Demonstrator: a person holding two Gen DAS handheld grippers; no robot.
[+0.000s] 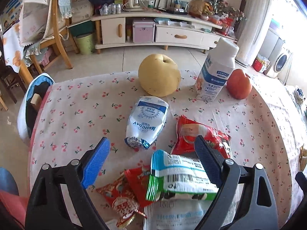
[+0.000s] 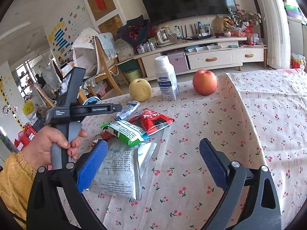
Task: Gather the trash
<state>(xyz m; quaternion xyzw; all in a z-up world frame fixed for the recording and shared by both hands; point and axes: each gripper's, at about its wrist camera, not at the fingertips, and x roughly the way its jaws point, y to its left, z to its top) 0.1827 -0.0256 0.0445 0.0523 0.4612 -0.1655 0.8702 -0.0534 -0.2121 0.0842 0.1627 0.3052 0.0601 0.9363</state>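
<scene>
Overhead, the left gripper (image 1: 151, 150) tilts down, jaws wide, straddling the green-edged wrapper (image 1: 180, 176); beyond that wrapper lie a crushed white bottle (image 1: 147, 120) and a pear (image 1: 159, 74).

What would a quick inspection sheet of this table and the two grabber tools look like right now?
Surface: table under a cherry-print cloth, seen from both wrist views.
Job's things: a loose pile of wrappers: green-and-white packet, red snack bag, small red wrappers, silver-white pouch, crumpled white milk pouch.
Clutter: yellow pear, red apple, upright white bottle, all apart from the pile.
Grippers: left gripper open, over the pile, gripping nothing; right gripper open, one pad at the silver-white pouch's edge.
Cables: nothing seen.
Surroundings: TV cabinet, wooden chair, green bin on the floor.
</scene>
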